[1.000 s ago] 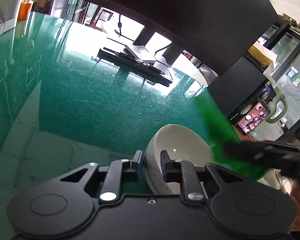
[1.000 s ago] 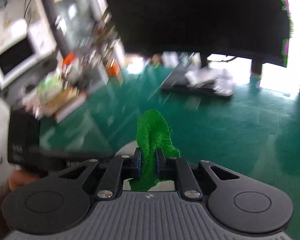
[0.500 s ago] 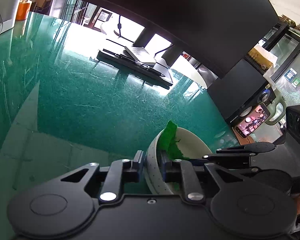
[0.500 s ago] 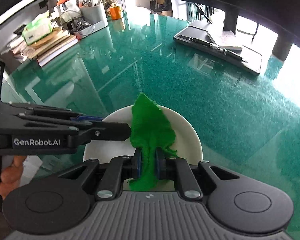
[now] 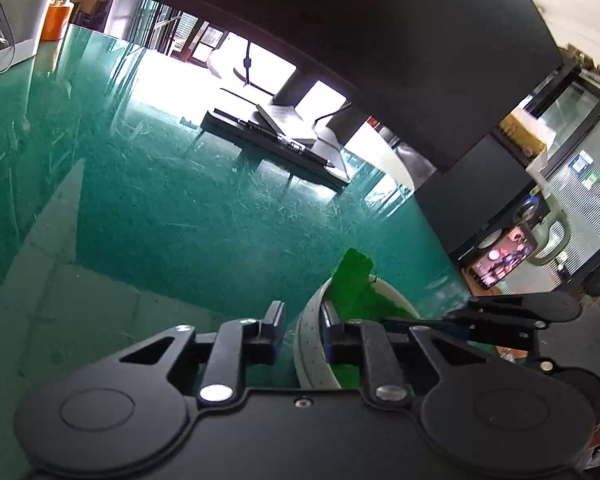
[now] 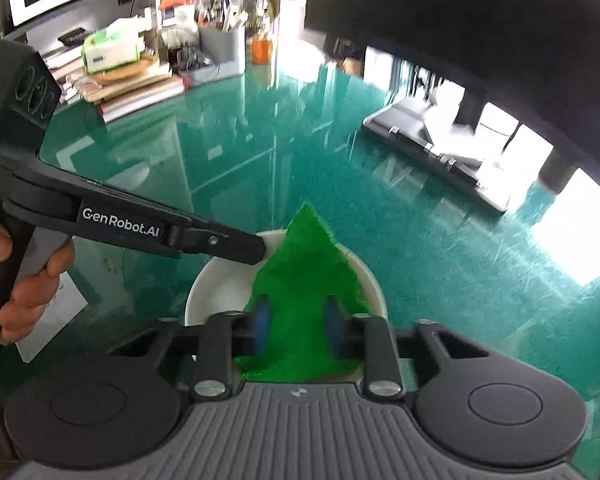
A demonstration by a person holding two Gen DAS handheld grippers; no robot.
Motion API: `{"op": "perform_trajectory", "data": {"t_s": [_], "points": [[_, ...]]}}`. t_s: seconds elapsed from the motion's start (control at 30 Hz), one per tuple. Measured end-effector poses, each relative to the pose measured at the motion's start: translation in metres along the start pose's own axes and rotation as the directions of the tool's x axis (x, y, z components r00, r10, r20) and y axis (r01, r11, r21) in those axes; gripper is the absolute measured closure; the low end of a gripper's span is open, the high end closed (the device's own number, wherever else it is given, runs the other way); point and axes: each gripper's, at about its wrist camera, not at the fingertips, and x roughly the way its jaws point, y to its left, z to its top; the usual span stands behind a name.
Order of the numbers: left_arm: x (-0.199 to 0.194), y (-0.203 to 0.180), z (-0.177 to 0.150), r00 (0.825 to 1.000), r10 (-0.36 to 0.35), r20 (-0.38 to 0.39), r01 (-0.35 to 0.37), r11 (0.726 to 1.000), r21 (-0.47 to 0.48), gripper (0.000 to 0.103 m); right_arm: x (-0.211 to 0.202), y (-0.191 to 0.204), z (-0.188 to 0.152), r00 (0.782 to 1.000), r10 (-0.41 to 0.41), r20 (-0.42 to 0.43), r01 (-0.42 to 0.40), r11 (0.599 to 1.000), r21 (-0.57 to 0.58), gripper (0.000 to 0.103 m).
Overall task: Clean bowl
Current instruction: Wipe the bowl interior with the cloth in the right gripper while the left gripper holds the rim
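The white bowl stands upright on the green glass table, mouth up; being round, it has no long axis of its own. You hold its near-left rim in the left gripper, whose jaws pinch the wall, one finger outside and one inside. Judge the bowl rigid, glazed, slippery and breakable: take it at the rim, as here, and keep it seated on the glass. The green cloth lies inside the bowl, soft and light, its pointed end aimed away from you over the far rim and its long axis running along the fingers of the right gripper. Those jaws have just been opening; the cloth sits between the blue pads, which stand spread at its edges.
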Motion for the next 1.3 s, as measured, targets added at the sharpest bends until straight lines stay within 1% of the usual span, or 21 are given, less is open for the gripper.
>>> {"op": "perform_trajectory", "data": {"t_s": [0.1,0.13,0.23,0.33,0.43,0.5,0.63,0.7,0.73,0.8,0.87,0.93,0.97,1.0,1.03,1.07,1.13,1.2,1.23,1.27,1.3], "points": [[0.002,-0.001,-0.001,1.000,-0.003,-0.008,0.003,1.000,0.007,0.087,0.018,-0.001,0.003,1.000,-0.013,-0.027,0.013,1.000,-0.014,0.079],[0.003,0.000,-0.002,1.000,-0.009,-0.010,0.009,1.000,0.004,0.087,0.023,-0.002,0.003,0.999,-0.011,-0.037,0.010,1.000,-0.013,0.083],[0.004,0.003,0.000,1.000,-0.023,-0.016,0.023,1.000,-0.014,0.087,0.029,-0.002,0.007,0.999,0.006,-0.051,-0.008,1.000,-0.030,0.090],[0.005,0.006,0.000,0.999,-0.031,-0.016,0.030,0.999,-0.032,0.087,0.030,0.004,0.011,0.998,0.008,-0.062,-0.012,0.998,-0.065,0.093],[0.008,0.006,-0.001,1.000,-0.010,-0.019,0.010,1.000,-0.029,0.087,0.031,0.006,0.016,0.993,0.067,-0.095,-0.073,0.996,-0.058,0.093],[0.011,0.005,-0.002,1.000,0.002,-0.029,-0.003,1.000,-0.020,0.087,0.030,0.004,0.017,0.982,0.137,-0.131,-0.144,0.989,-0.044,0.093],[0.014,0.003,-0.005,0.999,0.013,-0.036,-0.013,1.000,-0.005,0.087,0.022,0.013,0.014,0.980,0.095,-0.177,-0.119,0.984,-0.131,0.093],[0.014,0.004,-0.005,0.999,0.008,-0.036,-0.008,1.000,-0.010,0.087,0.020,0.016,0.013,0.983,0.041,-0.182,-0.069,0.986,-0.153,0.091],[0.014,0.004,-0.005,0.999,0.006,-0.036,-0.006,1.000,-0.012,0.087,0.018,0.017,0.012,0.983,0.009,-0.184,-0.040,0.985,-0.166,0.089],[0.013,0.005,-0.005,0.999,0.000,-0.036,0.000,1.000,-0.016,0.087,0.010,0.017,0.012,0.986,0.015,-0.166,-0.042,0.986,-0.160,0.084],[0.014,0.007,-0.005,0.999,-0.010,-0.038,0.009,1.000,-0.027,0.087,0.005,0.017,0.014,0.988,0.033,-0.151,-0.055,0.988,-0.146,0.057],[0.014,0.008,-0.004,0.999,-0.015,-0.039,0.013,0.999,-0.032,0.087,0.005,0.017,0.014,0.990,0.030,-0.141,-0.051,0.988,-0.147,0.045],[0.014,0.008,-0.004,0.999,-0.016,-0.039,0.014,0.999,-0.032,0.087,0.007,0.016,0.014,0.990,0.030,-0.140,-0.050,0.988,-0.145,0.044],[0.015,0.009,-0.004,0.999,-0.016,-0.039,0.015,0.999,-0.033,0.087,0.010,0.014,0.014,0.989,0.046,-0.141,-0.064,0.990,-0.127,0.045],[0.015,0.009,-0.004,0.999,-0.016,-0.038,0.015,0.999,-0.033,0.087,0.013,0.013,0.015,0.988,0.060,-0.144,-0.077,0.990,-0.114,0.050],[0.015,0.009,-0.005,0.999,-0.016,-0.038,0.014,0.999,-0.034,0.087,0.017,0.012,0.014,0.986,0.076,-0.150,-0.092,0.990,-0.105,0.062],[0.015,0.010,-0.004,0.999,-0.016,-0.039,0.015,0.999,-0.037,0.087,0.022,0.010,0.012,0.986,0.083,-0.144,-0.097,0.991,-0.092,0.065],[0.015,0.010,-0.004,0.999,-0.018,-0.039,0.016,0.999,-0.040,0.087,0.021,0.011,0.013,0.988,0.062,-0.140,-0.076,0.992,-0.102,0.080],[0.015,0.010,-0.004,0.999,-0.017,-0.039,0.016,0.999,-0.039,0.087,0.021,0.012,0.014,0.990,0.021,-0.137,-0.037,0.992,-0.121,0.089],[0.016,0.010,-0.004,0.999,-0.017,-0.039,0.015,0.999,-0.037,0.086,0.021,0.013,0.014,0.991,-0.032,-0.133,0.013,0.989,-0.146,0.090],[0.016,0.010,-0.004,0.999,-0.016,-0.038,0.015,0.999,-0.037,0.086,0.021,0.012,0.014,0.990,-0.048,-0.131,0.028,0.988,-0.149,0.090]]}}
